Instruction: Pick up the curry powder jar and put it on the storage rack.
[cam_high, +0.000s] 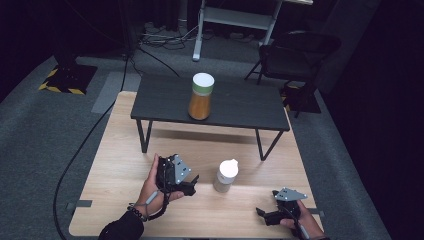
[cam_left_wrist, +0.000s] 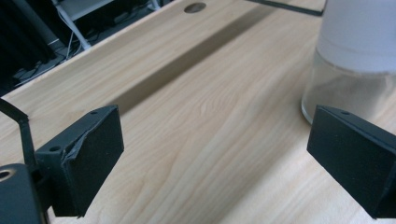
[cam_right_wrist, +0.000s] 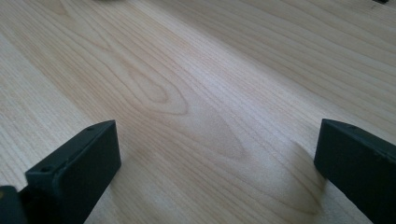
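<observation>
High view: left gripper (cam_high: 192, 184) jaws spread, empty, just beside white-lidded jar (cam_high: 225, 175), jar off its right jaw. Right gripper (cam_high: 264, 214) spread, empty, well apart. Risk: jaw clips jar, tips it on table (cam_high: 120, 165).

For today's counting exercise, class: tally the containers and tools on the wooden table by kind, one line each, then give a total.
White-capped jar on the wooden table: 1, the small white-capped jar
Orange-filled bottle on the dark raised shelf: 1, the orange bottle
Hand-held gripper: 2, the left hand-held gripper and the right hand-held gripper
Total: 4
</observation>
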